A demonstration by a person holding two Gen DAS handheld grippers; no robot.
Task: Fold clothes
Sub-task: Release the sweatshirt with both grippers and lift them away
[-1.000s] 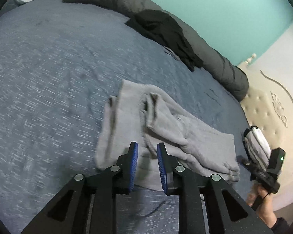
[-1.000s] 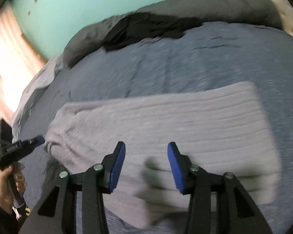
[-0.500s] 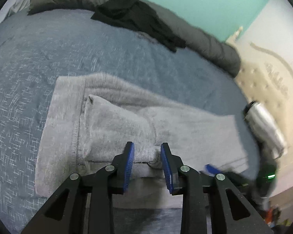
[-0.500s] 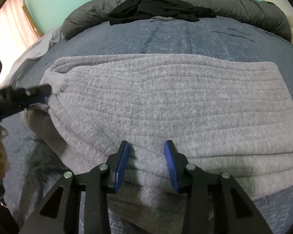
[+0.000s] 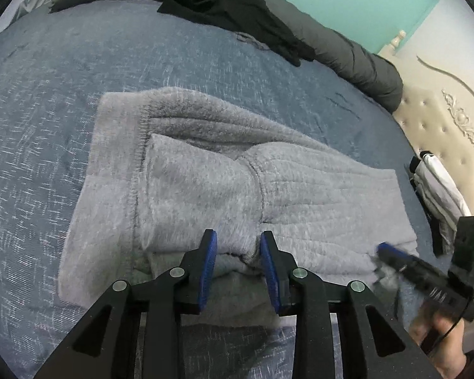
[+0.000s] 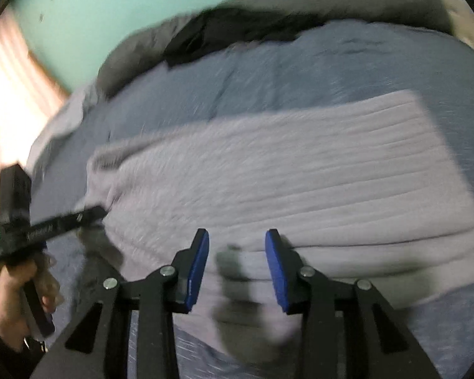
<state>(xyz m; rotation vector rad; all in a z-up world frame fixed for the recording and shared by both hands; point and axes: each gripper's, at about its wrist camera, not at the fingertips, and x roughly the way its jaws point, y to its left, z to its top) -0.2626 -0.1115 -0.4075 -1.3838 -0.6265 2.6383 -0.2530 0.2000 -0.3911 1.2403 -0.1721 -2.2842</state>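
Note:
A grey fleece garment (image 5: pixel 268 173) lies folded on the blue bedspread (image 5: pixel 63 79), ribbed side up in the right wrist view (image 6: pixel 300 173). My left gripper (image 5: pixel 238 262) hovers at the garment's near edge, its jaws opening, with a bunched fold of fleece between the blue pads. It also shows as a black tip at the garment's left end (image 6: pixel 91 214). My right gripper (image 6: pixel 238 265) stands open just above the near edge of the ribbed part, blurred by motion, and reaches the garment's right end (image 5: pixel 391 255).
A black garment (image 5: pixel 237 9) lies on a rolled dark grey duvet (image 5: pixel 357 57) along the far side of the bed. A cream tufted headboard (image 5: pixel 442 126) and a white-and-dark bundle (image 5: pixel 439 183) are at the right. A bright curtain (image 6: pixel 9 94) is at the left.
My left gripper came in close over the garment's near edge and its jaws widened. My right gripper dipped toward the garment, then drew back a little, with its jaws somewhat narrower.

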